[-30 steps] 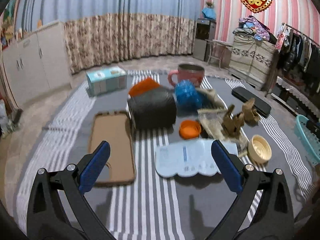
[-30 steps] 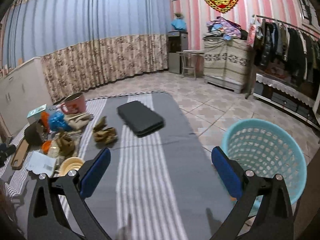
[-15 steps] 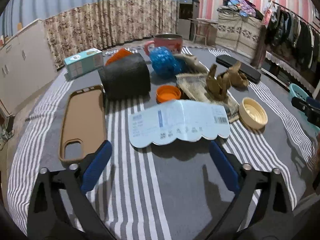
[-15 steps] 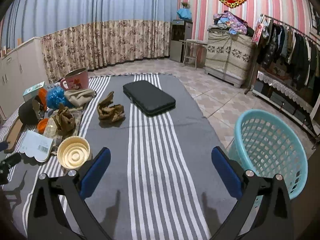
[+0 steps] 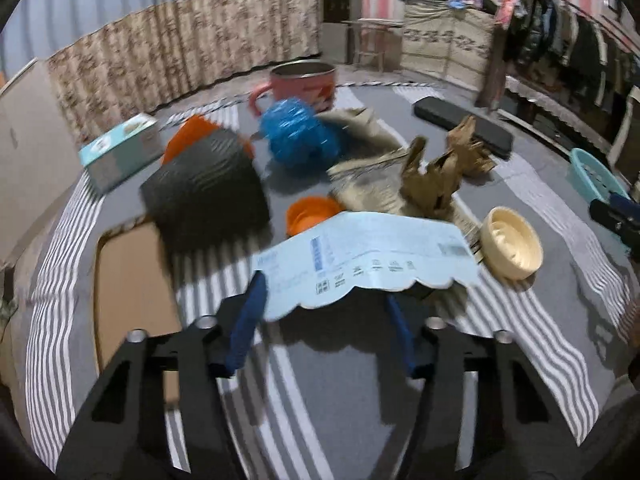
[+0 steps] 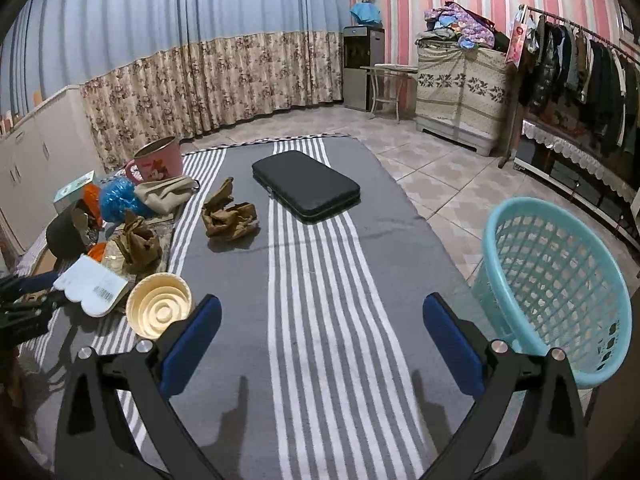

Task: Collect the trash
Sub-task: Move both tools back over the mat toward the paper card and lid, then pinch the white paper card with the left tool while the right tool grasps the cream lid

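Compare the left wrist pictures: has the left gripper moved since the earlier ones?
Yes. The left gripper has advanced toward the light blue package, which now lies between its closing jaws; the fixed brown phone case has slid left and nearer.

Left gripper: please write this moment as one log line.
left gripper: closing around light blue packet, grip unconfirmed | right gripper: open, empty | basket: beside mat
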`<state>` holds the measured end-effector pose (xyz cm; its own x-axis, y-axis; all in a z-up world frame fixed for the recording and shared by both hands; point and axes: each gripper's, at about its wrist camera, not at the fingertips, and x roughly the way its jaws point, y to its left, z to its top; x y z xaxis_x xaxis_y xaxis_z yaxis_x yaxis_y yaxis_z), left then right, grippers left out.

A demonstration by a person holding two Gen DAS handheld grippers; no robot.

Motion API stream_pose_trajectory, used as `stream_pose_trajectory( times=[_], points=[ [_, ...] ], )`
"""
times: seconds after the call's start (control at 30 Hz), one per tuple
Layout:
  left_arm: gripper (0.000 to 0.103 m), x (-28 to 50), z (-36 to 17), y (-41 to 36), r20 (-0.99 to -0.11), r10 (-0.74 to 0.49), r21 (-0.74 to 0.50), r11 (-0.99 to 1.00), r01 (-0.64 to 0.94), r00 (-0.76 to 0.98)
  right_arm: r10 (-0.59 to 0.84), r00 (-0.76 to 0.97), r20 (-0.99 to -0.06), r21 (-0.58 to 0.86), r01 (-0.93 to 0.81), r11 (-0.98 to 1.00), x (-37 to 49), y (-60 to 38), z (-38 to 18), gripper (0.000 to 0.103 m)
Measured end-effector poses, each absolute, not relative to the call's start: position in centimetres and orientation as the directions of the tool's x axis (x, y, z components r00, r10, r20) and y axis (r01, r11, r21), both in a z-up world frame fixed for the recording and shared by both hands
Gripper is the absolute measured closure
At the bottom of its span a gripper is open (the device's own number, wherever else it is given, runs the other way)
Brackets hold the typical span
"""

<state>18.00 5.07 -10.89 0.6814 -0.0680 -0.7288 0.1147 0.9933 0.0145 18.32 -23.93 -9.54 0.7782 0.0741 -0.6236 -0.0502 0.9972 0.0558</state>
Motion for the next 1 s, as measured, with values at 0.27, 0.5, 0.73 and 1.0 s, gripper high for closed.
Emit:
stream_pose_trajectory(
  times=[0.27,0.5,0.73,1.0],
  points=[
    [0.076,19.4,-10.1,3.2,-0.708,-0.156,0.021,0.970,0.242,0.689,0.077,0.767,-0.637,0.049,-0.059,0.997,18.6,-23.4,-9.9,0.004],
    [0.096,19.4,-8.9,3.5,-0.675,-0.173,-0.014,0.975,0.222,0.718,0.092,0.760,-0.644,0.058,-0.072,0.996,18.7,-22.7,-10.0,0.004],
    [0.103,17.6,-8.1,6.3,-0.655,-0.159,-0.063,0.986,0.156,0.739,0.141,0.754,-0.641,0.048,-0.144,0.988,18.2,-20.8,-10.1,0.005],
    [0.103,15.5,-6.5,9.5,-0.628,-0.092,-0.044,0.996,0.082,0.773,0.219,0.718,-0.660,0.080,-0.223,0.972,17.8,-17.6,-10.5,0.004]
  ],
)
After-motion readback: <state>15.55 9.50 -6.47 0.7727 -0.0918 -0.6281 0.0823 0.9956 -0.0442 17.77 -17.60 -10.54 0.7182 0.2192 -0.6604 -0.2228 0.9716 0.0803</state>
